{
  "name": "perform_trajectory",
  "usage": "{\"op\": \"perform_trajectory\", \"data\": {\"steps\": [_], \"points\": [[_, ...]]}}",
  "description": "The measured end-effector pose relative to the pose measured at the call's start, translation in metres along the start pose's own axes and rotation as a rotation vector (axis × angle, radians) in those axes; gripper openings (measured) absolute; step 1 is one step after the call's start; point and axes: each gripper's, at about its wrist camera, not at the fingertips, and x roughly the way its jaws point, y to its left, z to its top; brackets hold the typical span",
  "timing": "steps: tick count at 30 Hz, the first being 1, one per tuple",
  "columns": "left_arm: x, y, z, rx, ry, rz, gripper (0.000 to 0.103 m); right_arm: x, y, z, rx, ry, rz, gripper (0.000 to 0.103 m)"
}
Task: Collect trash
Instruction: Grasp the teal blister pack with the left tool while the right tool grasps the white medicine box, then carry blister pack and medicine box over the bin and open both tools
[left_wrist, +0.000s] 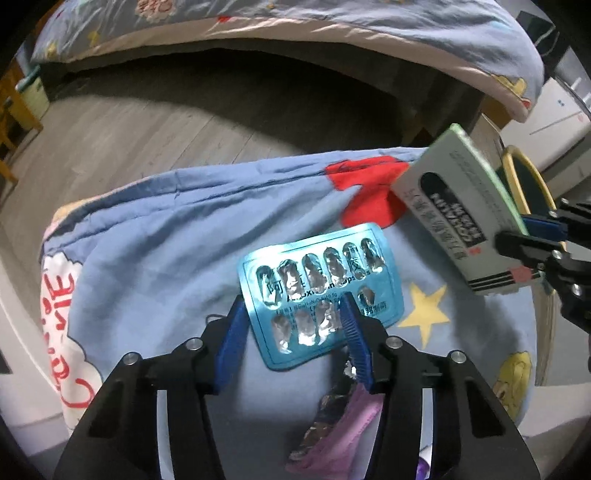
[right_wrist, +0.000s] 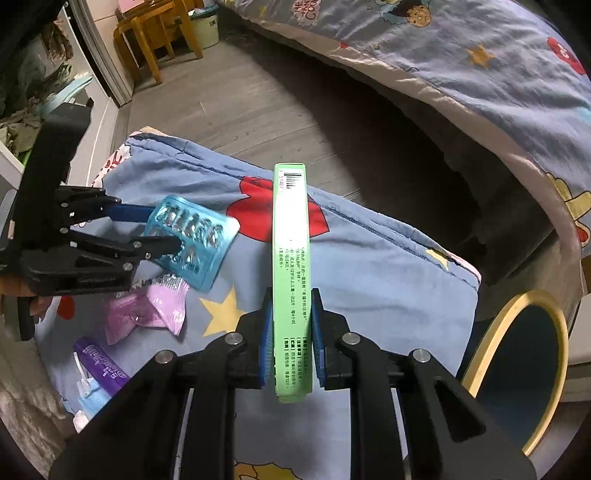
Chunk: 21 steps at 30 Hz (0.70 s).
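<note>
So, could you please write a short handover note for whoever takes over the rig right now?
Left gripper: jaws around the blue blister pack; contact unclear.
Right gripper: shut on the green medicine box, lifted off the quilt.
Bin with a yellow rim stands on the right, beside the quilt.
Nothing visibly binned yet.
Left: pink wrapper, purple wrapper, small bits near it.

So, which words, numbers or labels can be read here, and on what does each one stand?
Blister: "阿", then broken Latin letters ending in "ps"; the rest is lost in torn foil.
Box, green edge: a barcode; digits and Chinese print too small to read.
Box face: bold white letters, blurred.
Quilt: "COO", cut off.
Tube: white print, blurred.
</note>
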Motion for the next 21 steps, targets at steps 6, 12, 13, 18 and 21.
{"op": "perform_trajectory", "data": {"steps": [6, 12, 13, 18, 21], "points": [[-0.026, -0.028, 0.0, 0.092, -0.069, 0.014, 0.051, -0.007, -0.007, -0.006, 0.012, 0.001, -0.011, 0.017], [-0.045, -0.049, -0.005, 0.156, -0.132, 0.064, 0.05, -0.019, -0.014, -0.012, 0.038, -0.018, -0.031, 0.017], [-0.047, -0.05, -0.006, 0.162, -0.136, 0.068, 0.05, -0.022, -0.015, -0.014, 0.04, -0.023, -0.035, 0.017], [-0.052, -0.048, 0.002, 0.174, -0.157, 0.078, 0.05, -0.037, -0.018, -0.022, 0.054, -0.045, -0.048, 0.017], [-0.06, -0.053, 0.002, 0.187, -0.175, 0.079, 0.05, -0.051, -0.02, -0.026, 0.085, -0.067, -0.038, 0.017]]}}
